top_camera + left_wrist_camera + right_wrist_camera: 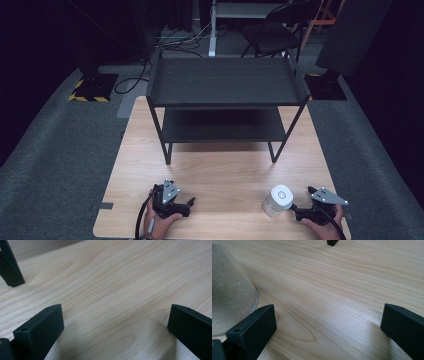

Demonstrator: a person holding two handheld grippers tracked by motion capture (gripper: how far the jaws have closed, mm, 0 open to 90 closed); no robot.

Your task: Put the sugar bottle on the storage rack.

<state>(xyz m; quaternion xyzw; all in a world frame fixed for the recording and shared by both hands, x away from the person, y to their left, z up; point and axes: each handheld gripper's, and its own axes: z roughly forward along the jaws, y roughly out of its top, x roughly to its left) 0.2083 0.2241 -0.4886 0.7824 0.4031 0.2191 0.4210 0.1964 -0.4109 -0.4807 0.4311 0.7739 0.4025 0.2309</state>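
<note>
A clear jar with a white lid [278, 200] stands near the table's front right. My right gripper [302, 201] lies just to its right, held by a hand at the front edge. In the right gripper view the right gripper [328, 315] is open over bare wood, and the jar [229, 290] rises beside its left jaw, outside the gap. My left gripper [181, 195] rests at the front left in a hand. In its own view the left gripper [116, 315] is open, with nothing but wood between its jaws.
A black two-tier metal rack [227, 82] stands on the far half of the wooden table [225, 172]. One of its legs [11, 267] shows ahead of the left gripper, and a leg foot [332, 242] ahead of the right. Grey carpet, cables and a chair lie beyond.
</note>
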